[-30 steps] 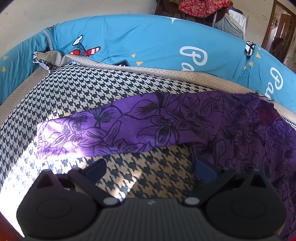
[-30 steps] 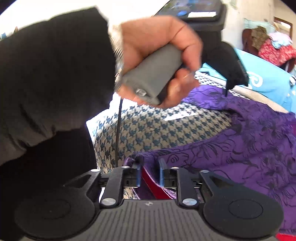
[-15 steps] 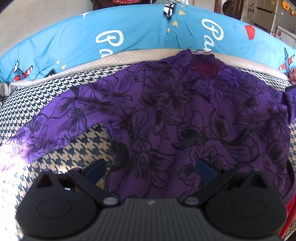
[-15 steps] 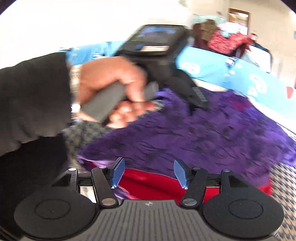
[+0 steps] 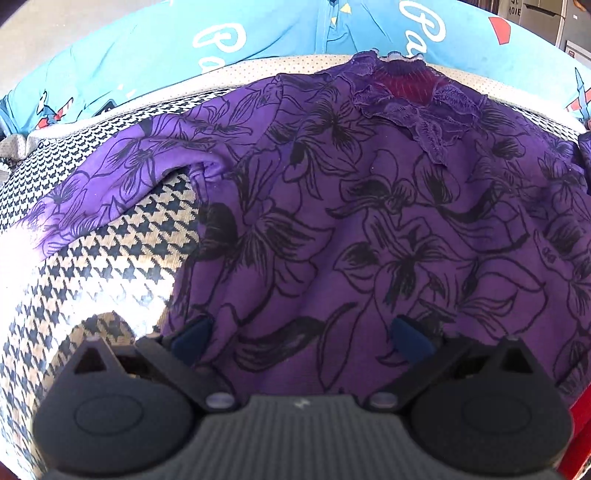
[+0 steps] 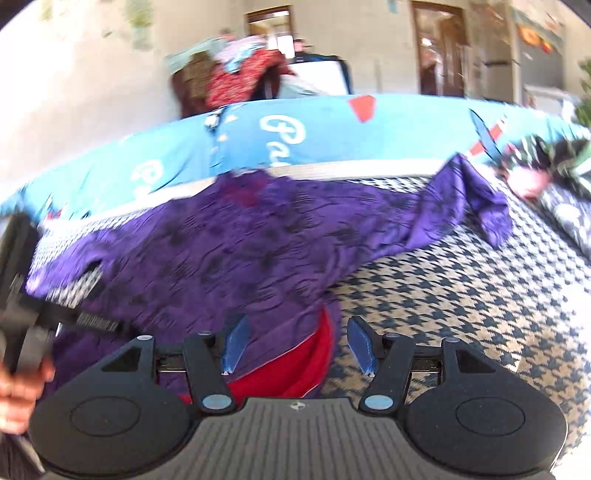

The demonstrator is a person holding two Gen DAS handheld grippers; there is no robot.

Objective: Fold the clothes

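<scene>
A purple top with black flower outlines lies spread on the houndstooth cover, neckline toward the blue cushion. Its red lining shows at the hem. My left gripper hovers open over the lower body of the top, pads apart, nothing pinched. In the right wrist view the same top is blurred, one sleeve reaching right. My right gripper is open above the hem's right corner, the cloth loose between the pads. The left tool and a hand sit at the left edge.
A blue printed cushion runs along the far edge of the cover. A pile of other clothes lies at the right. More garments hang on a chair behind, near doorways.
The left gripper moved from the left sleeve over to the body of the top and closer. The right gripper opened off the hem and swung right, away from the hand and left tool.
</scene>
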